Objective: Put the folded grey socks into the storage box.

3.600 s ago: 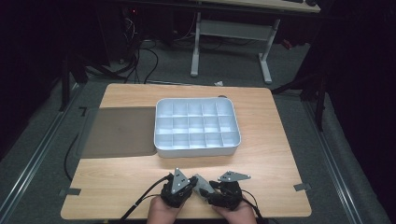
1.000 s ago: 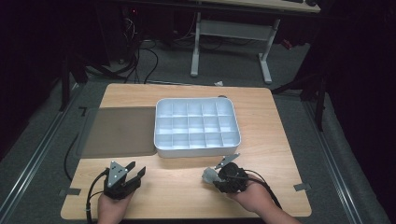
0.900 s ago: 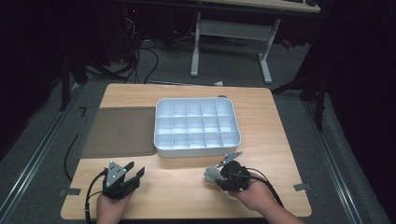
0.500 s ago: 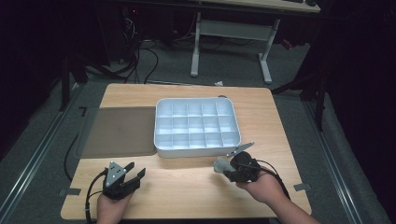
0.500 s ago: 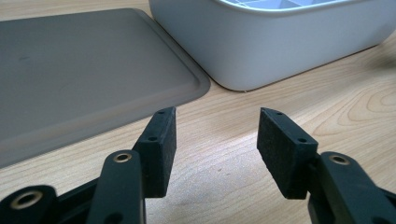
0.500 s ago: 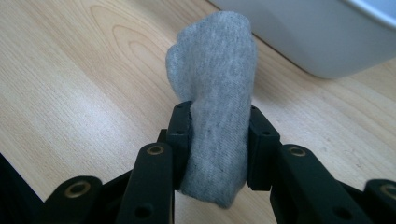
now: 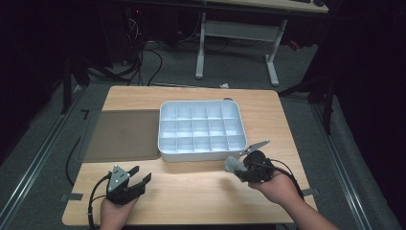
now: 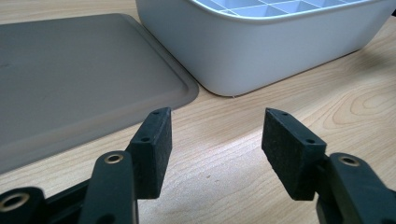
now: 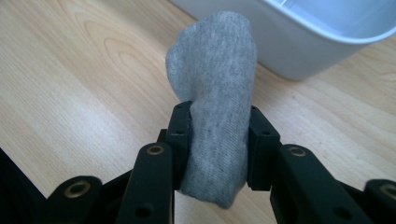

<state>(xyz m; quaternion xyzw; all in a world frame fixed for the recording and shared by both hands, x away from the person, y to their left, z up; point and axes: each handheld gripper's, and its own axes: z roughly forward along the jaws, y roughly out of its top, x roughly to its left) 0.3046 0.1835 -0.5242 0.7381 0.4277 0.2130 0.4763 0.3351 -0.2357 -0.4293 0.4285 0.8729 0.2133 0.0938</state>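
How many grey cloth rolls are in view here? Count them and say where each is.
1. The grey cloth roll is clamped in the right tongs, held just off the near right corner of the white divided tray. The tray's cells look empty from above.

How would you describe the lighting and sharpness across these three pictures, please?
High view: the wooden table is lit while the surrounding room is nearly black, and the picture is soft. Left gripper view: evenly lit, the black pads sharp, the white compartment box casting a soft shadow on the wood. Right gripper view: bright, the grey folded cloth crisp enough to show its knit.
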